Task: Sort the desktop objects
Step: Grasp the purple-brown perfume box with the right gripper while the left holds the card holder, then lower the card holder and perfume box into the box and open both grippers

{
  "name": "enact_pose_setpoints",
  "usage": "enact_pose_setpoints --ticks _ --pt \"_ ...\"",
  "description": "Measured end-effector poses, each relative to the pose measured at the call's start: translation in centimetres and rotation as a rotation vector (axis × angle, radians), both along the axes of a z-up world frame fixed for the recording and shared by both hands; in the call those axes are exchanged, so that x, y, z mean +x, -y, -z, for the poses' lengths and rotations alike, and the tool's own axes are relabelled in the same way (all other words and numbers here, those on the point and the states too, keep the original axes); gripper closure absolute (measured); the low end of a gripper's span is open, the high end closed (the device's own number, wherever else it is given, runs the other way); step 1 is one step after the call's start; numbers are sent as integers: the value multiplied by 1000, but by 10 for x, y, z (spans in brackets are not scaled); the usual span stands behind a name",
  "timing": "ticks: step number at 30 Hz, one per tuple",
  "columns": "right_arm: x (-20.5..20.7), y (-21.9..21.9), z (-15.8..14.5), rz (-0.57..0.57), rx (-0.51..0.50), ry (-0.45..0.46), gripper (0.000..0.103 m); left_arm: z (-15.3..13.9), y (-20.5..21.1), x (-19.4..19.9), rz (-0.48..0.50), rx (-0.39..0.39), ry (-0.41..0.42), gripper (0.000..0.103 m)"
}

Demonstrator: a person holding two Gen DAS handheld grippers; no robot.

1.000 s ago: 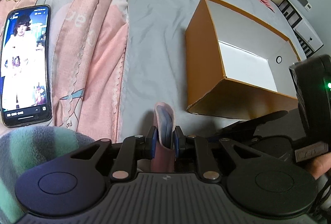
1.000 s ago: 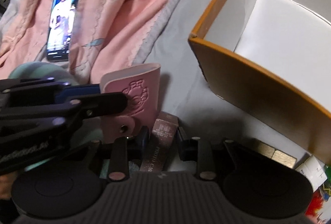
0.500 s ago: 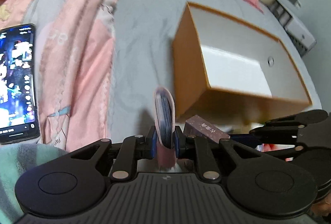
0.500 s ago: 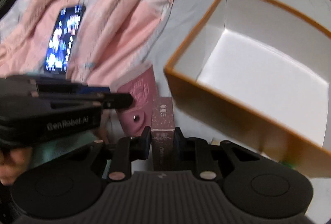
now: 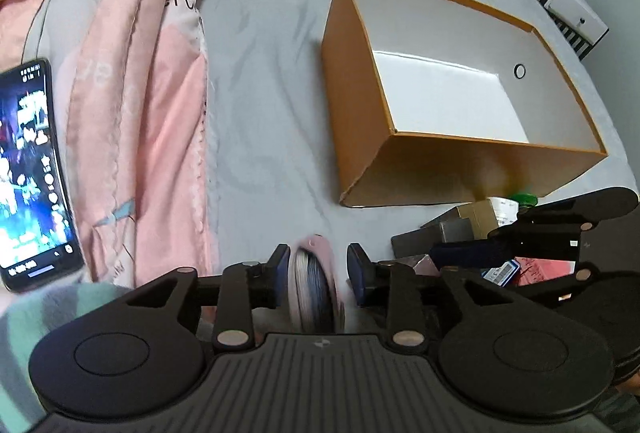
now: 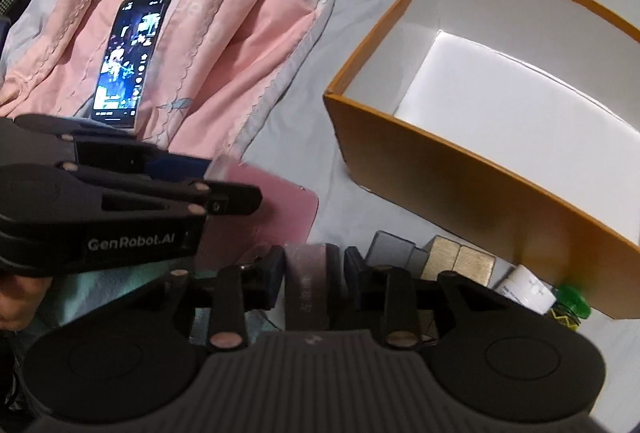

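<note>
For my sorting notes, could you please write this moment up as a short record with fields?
surface: grey bedsheet with a pink quilt on it
target container: orange box, open-topped, white inside, nothing visible in it
left gripper: jaws opening, pink card wallet between them, gap on its right side
right gripper: jaws opening, small pink carton between them
unsorted pile: gold boxes, white bottle, green item beside the box's near wall
bystander item: phone, screen lit, on the quilt
</note>
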State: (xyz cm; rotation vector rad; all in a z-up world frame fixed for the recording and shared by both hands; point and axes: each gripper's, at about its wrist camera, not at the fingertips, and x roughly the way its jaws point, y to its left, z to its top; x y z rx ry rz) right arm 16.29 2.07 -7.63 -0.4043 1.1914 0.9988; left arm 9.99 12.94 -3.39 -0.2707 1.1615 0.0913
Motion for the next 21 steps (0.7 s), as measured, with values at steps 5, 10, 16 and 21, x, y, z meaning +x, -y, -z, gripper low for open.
enact_pose_setpoints --ticks 5,10,16,21 --pt "-9 -2 7 -21 -24 2 69 9 3 -2 11 -17 -50 69" --pt "-17 3 13 -19 -25 4 70 9 7 -6 18 -5 -39 73" --pt "-19 9 10 11 2 25 78 5 6 -5 -2 -5 -12 82" --pt "-23 24 -10 43 74 35 79 -15 12 -15 -20 34 60 83"
